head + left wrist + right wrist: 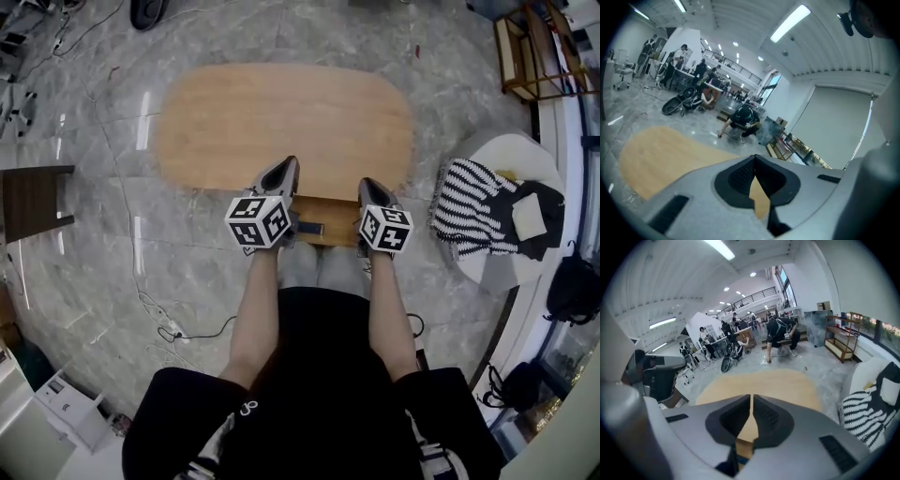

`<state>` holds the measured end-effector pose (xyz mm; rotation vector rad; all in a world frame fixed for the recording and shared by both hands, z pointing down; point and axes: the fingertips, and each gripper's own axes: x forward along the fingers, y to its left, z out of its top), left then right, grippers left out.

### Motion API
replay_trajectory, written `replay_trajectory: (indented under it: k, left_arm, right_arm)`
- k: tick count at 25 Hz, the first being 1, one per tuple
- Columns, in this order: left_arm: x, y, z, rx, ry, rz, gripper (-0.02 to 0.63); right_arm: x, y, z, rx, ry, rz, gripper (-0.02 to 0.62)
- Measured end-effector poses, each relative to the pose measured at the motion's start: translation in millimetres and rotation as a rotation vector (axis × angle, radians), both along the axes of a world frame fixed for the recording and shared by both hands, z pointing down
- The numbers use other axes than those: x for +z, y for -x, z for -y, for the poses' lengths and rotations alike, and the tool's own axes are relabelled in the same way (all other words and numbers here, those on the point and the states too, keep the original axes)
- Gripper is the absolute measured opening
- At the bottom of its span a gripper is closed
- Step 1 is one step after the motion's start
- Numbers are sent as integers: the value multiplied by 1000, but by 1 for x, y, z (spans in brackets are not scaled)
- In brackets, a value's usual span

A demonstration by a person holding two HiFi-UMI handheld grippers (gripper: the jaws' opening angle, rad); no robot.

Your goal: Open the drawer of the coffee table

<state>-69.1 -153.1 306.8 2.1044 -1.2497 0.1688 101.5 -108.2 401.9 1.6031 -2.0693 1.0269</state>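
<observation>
The oval, light-wood coffee table [281, 122] stands on the marble floor in front of me. At its near edge a wooden drawer [328, 232] with a dark handle [310, 228] sticks out a little between my two hands. My left gripper [289, 165] hovers over the near edge of the tabletop, jaws shut and empty; its own view shows the tips meeting [754, 157] above the tabletop [665, 154]. My right gripper [367, 184] is beside it over the drawer's right end. Its tips [752, 397] stand almost together with nothing between them.
A white round seat [525, 155] with a striped cloth [473, 220] stands right of the table, with a black bag [574, 291] behind it. A wooden shelf [530, 52] is far right. A dark stool [33, 202] stands left. A cable [178, 328] lies on the floor. People [780, 336] work beyond the table.
</observation>
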Motion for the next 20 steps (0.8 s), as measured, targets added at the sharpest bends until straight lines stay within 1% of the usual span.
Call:
replay_trajectory:
  k: [4,8,12,18,20]
  left_arm:
    - [-53,-7,22,14,-103,-32,9]
    - [-113,-13,42,15,-230,-60,9]
    - [-176,-20,58,21,-363,-71,9]
    - [-257,-27,67,37,-517,-136,9]
    - [-282,-32,68,54,-570,-134,9]
  right_arm:
    - [-60,0,32,19,-134,33,20]
    - [-129,2,62,1,-284,32,20]
    - [-200,-1,89,-10,-434,38,18]
    - [-289,-2,110,-16,-619,55,18]
    - [-320,0,115,-25,-682,62,18]
